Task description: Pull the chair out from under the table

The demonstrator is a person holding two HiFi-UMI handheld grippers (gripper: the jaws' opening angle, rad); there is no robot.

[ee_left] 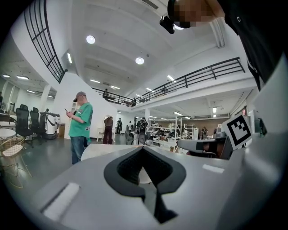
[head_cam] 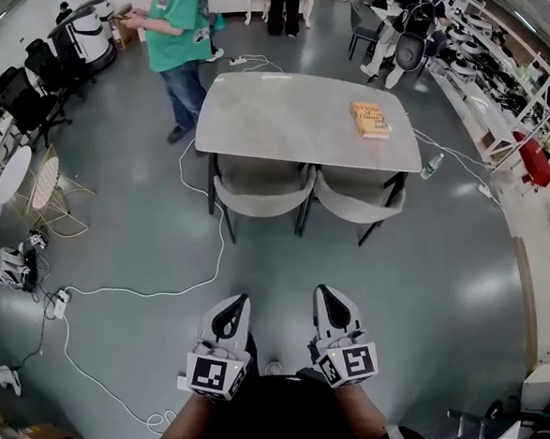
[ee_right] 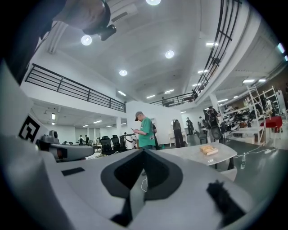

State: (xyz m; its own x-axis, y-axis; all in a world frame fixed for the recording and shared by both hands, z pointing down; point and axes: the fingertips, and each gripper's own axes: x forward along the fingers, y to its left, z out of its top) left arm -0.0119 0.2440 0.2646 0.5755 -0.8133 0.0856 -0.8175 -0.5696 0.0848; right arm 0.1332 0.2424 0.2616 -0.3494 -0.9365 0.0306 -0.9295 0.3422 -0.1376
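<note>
two chairs stand tucked under the near edge of the table (head_cam: 287, 119): the left chair (head_cam: 259, 191) and the right chair (head_cam: 360, 198), seats beneath the top, backs toward the operator. neither is pulled out, so the whole task remains. the left gripper (head_cam: 233, 311) and right gripper (head_cam: 328, 299) are both closed and empty, well apart from the chairs. the floor (head_cam: 288, 269) between them offers room for the pull. a white cable (head_cam: 167, 289) runs just beside the left chair's legs. a bottle (head_cam: 431, 165) stands near the table's right corner.

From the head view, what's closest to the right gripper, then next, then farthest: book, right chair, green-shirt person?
1. Right chair, under the table, near edge.
2. Book, on top, right side.
3. Green-shirt person, beyond the table, left.
</note>
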